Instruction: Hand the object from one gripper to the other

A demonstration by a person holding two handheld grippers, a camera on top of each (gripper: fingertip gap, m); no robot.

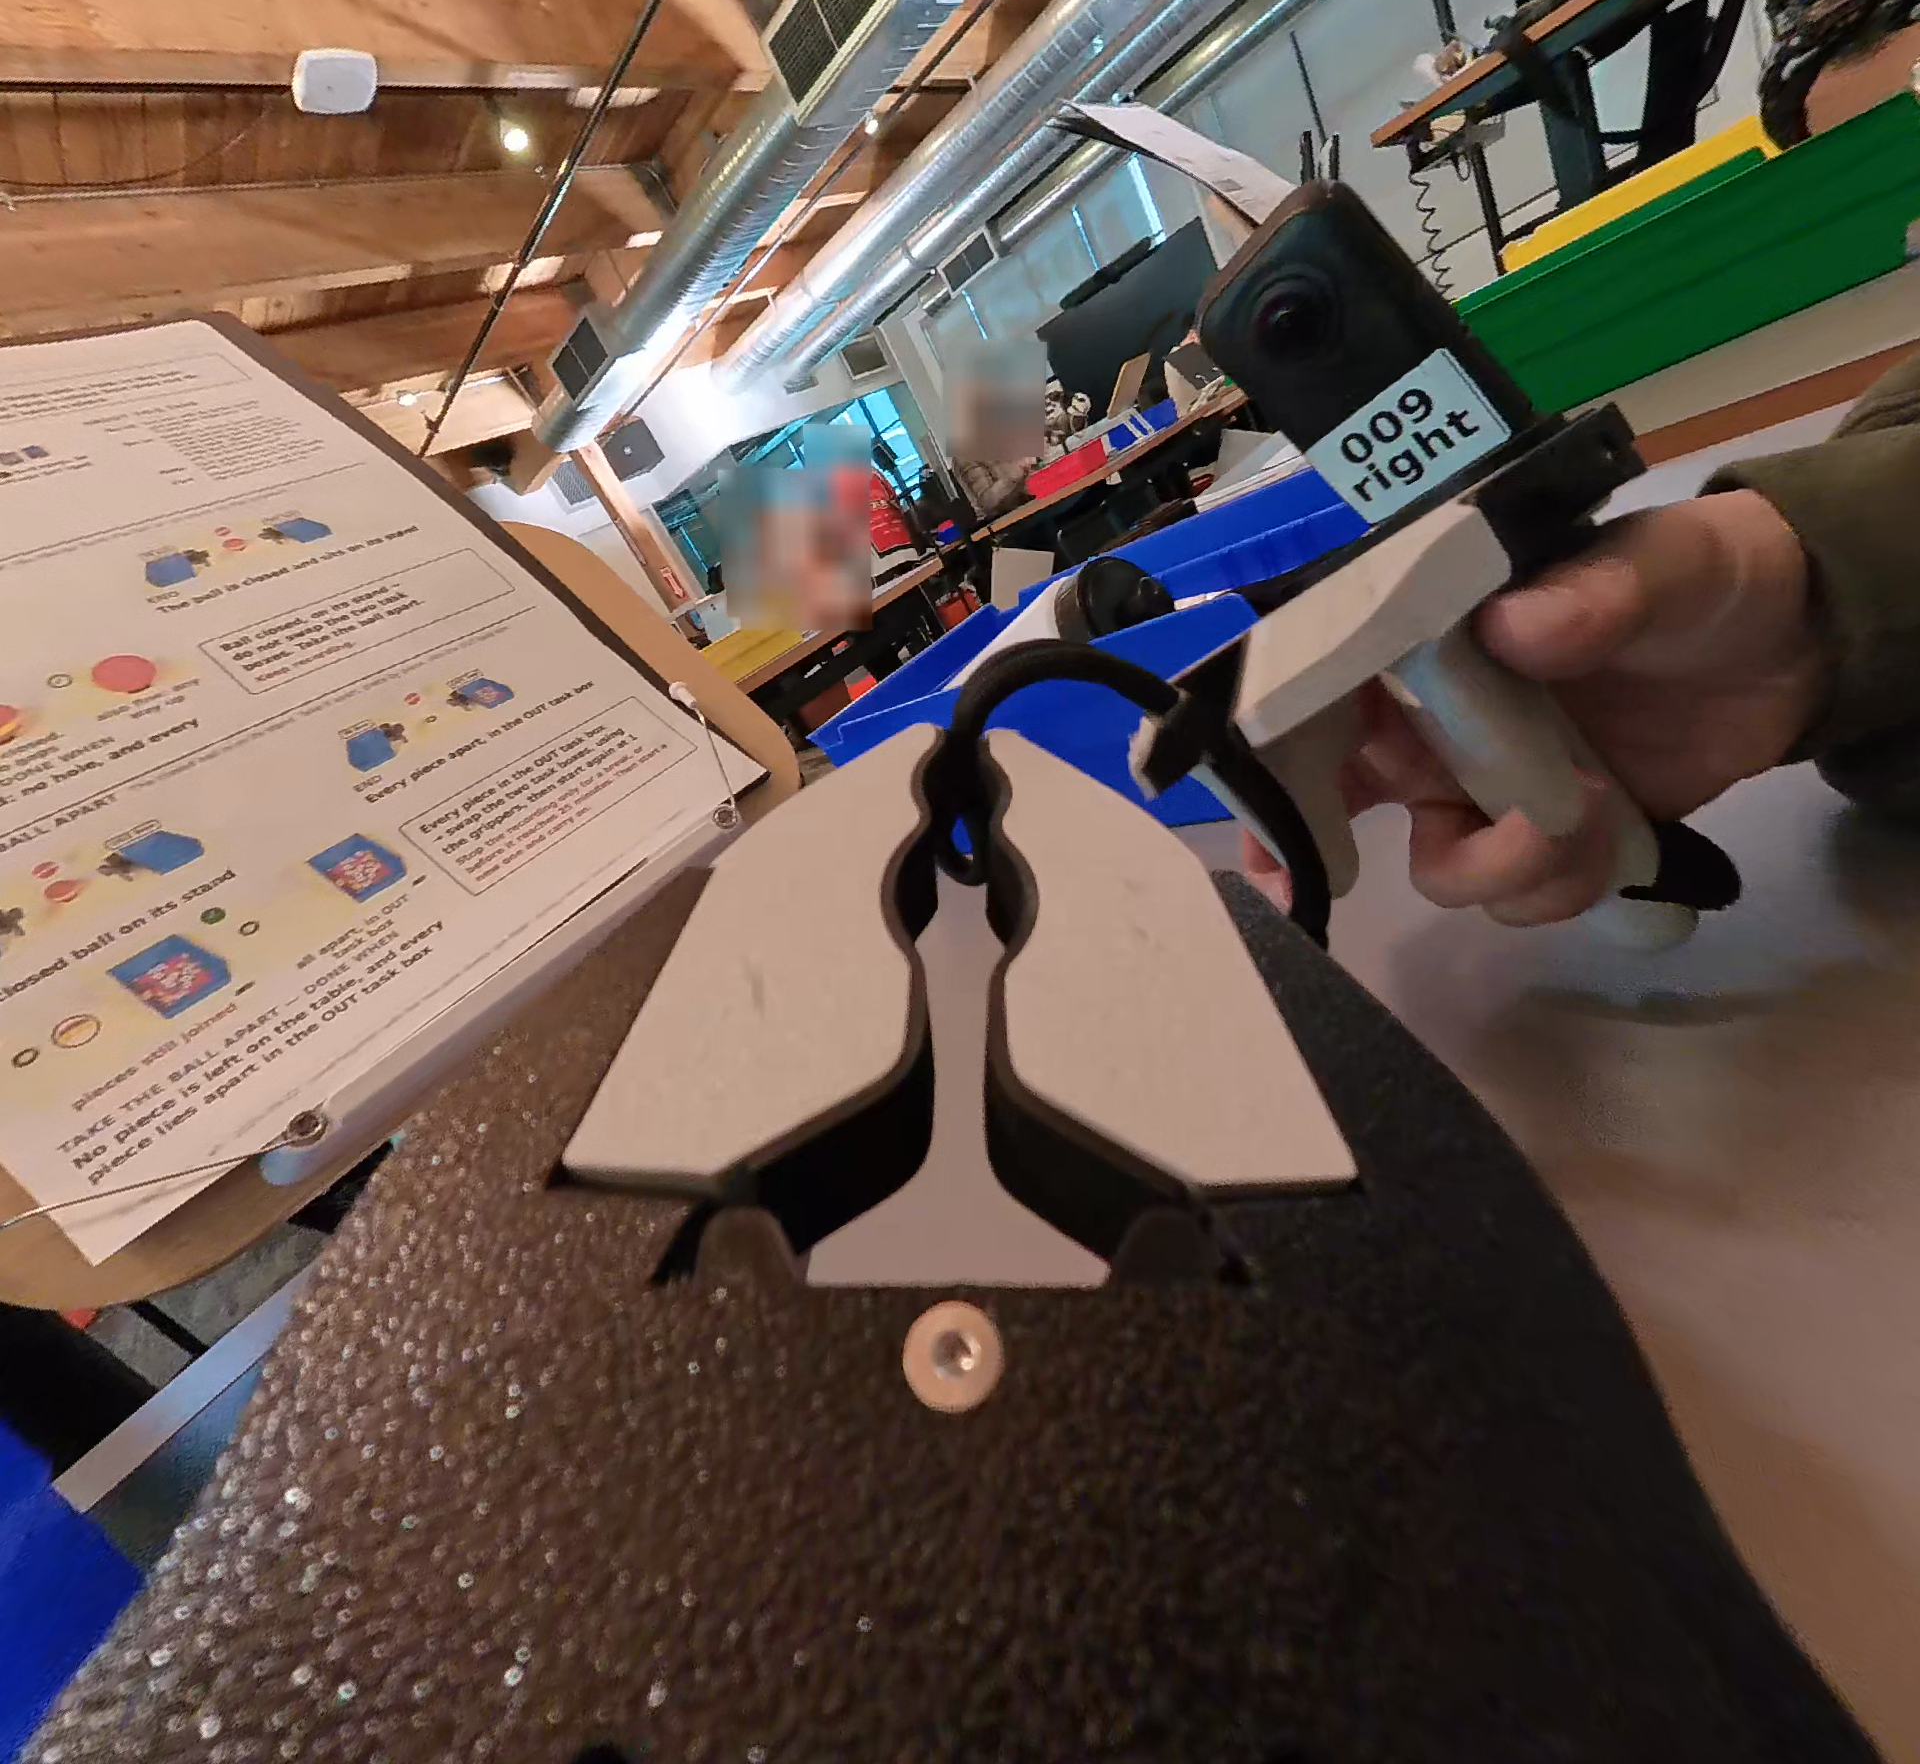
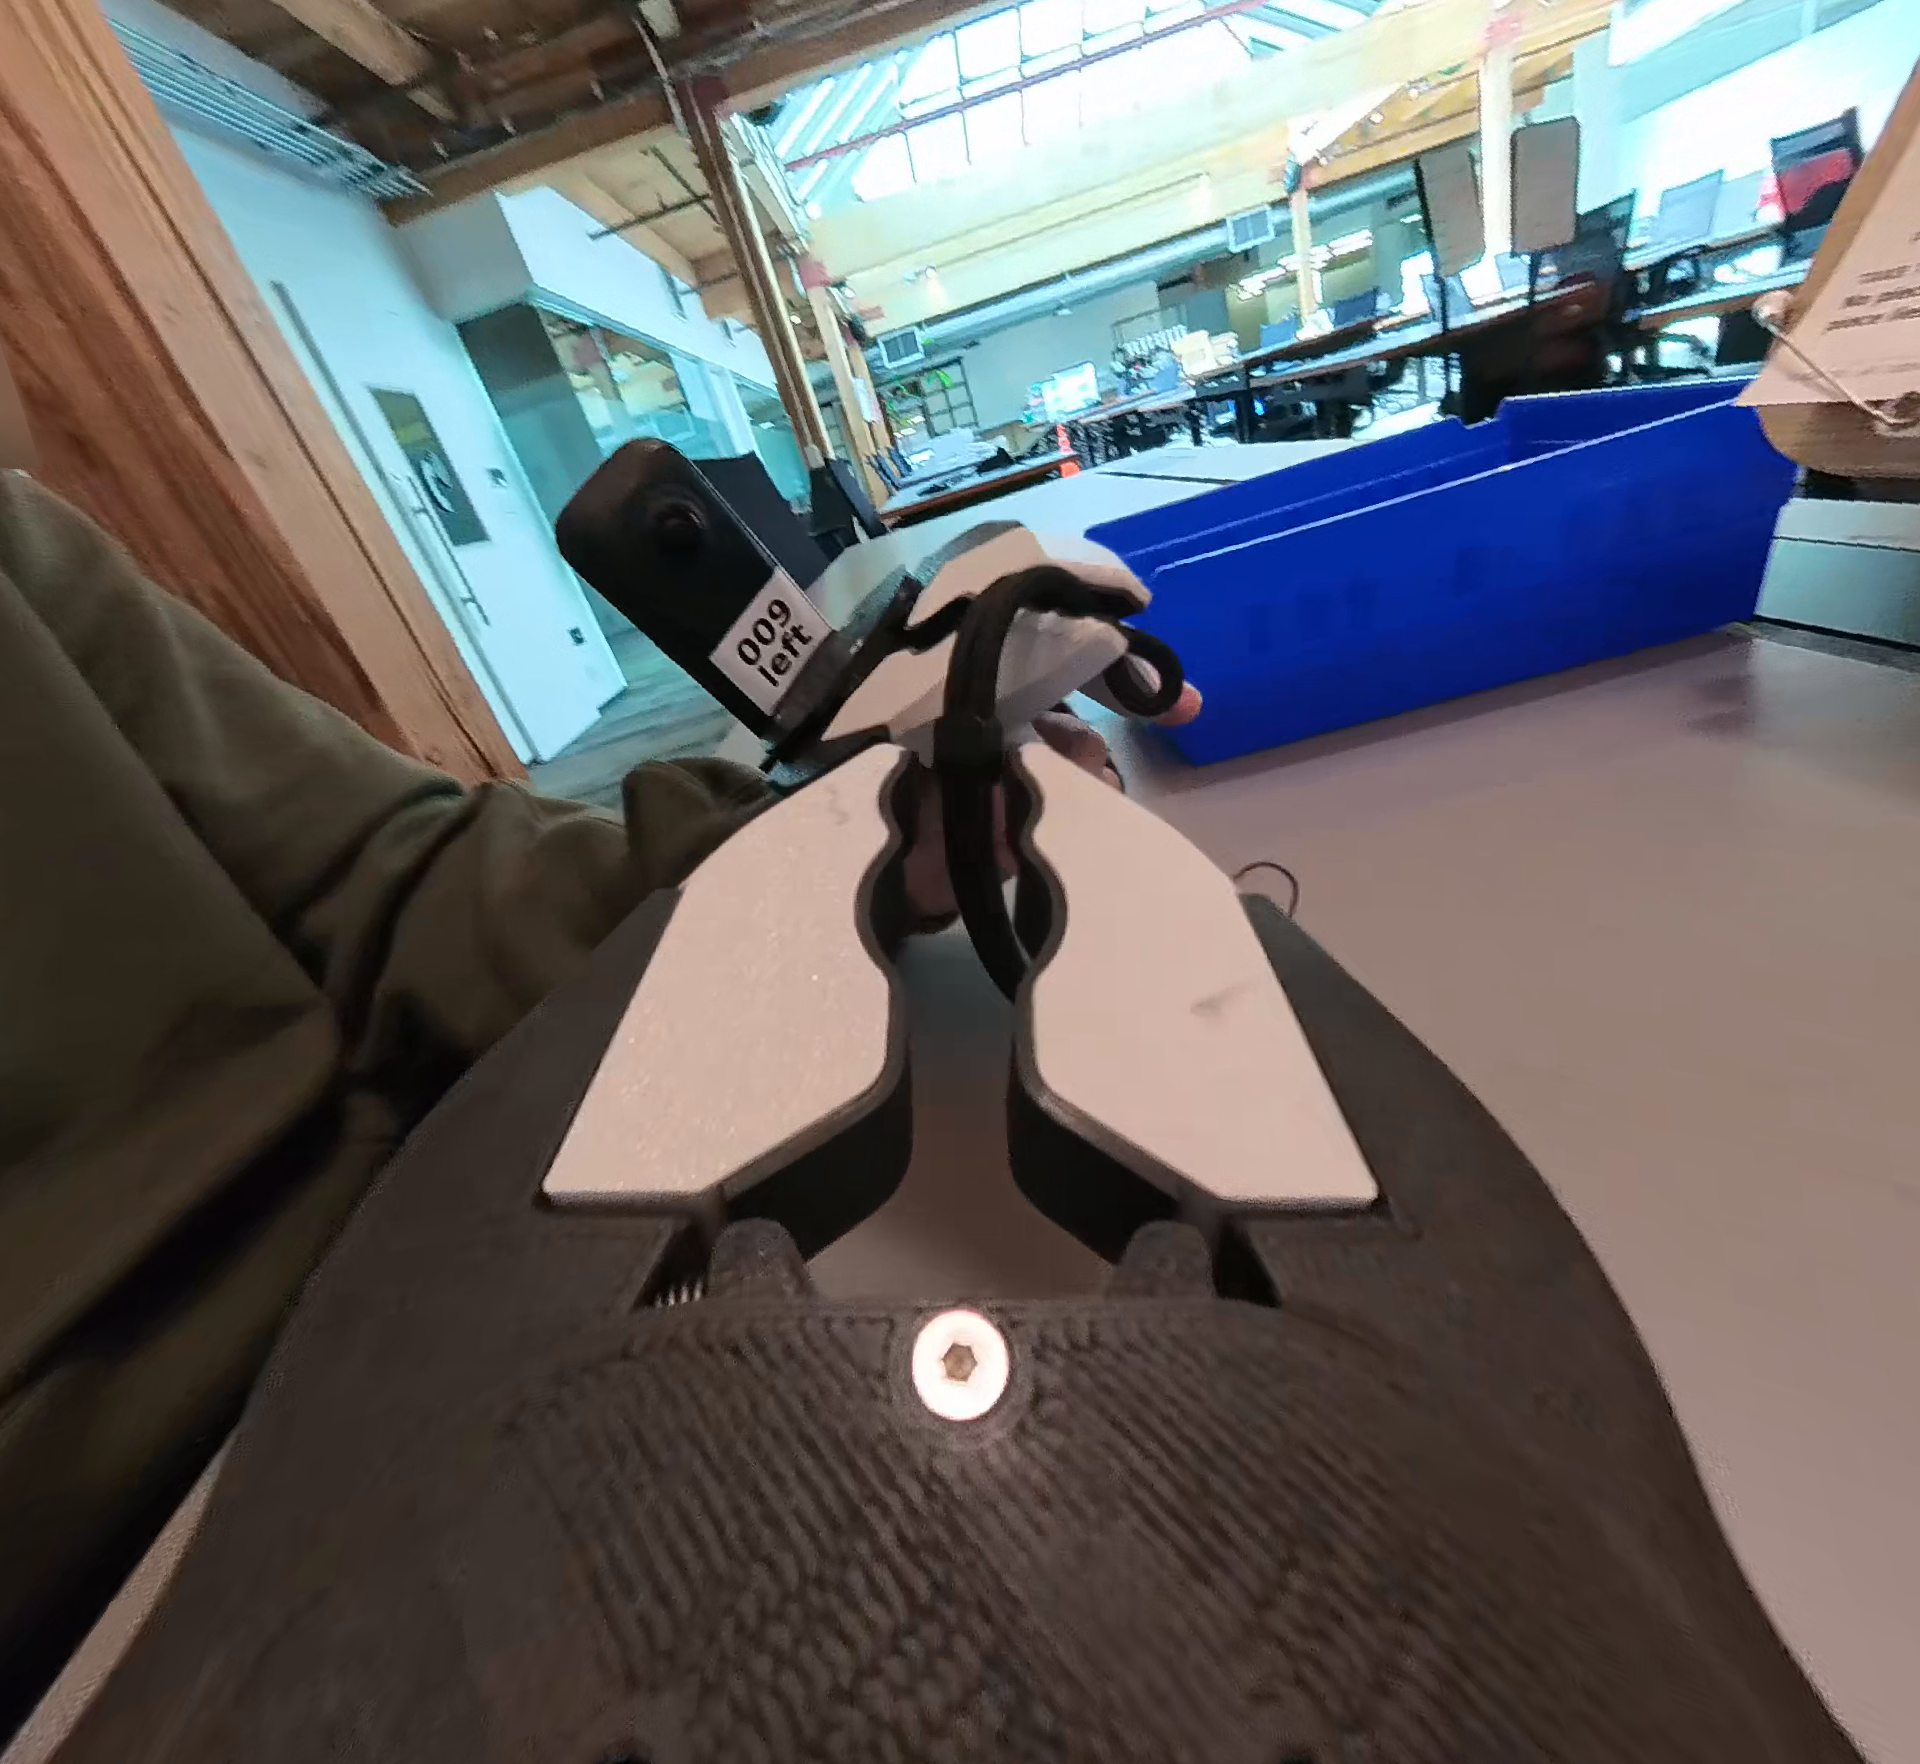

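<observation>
My left tongs (image 1: 961,779) and my right tongs (image 2: 961,779) both pinch the black cord loop (image 1: 1060,675) in the air above the surface (image 2: 1558,935), so only the giving side's release seems left.

Table (image 2: 1558,935): bin (image 2: 1455,592) on it, toward far edge. Sheet (image 1: 260,727) on board, left of bin in left wrist view, right of and above bin in right wrist view. Both grippers above table, near side of bin, tips meeting. Cord (image 1: 1039,686) between left gripper (image 1: 961,779) tips and right gripper (image 2: 961,758) tips, looped end just before bin. Hand (image 1: 1621,706) behind right gripper. Desks beyond bin.
</observation>
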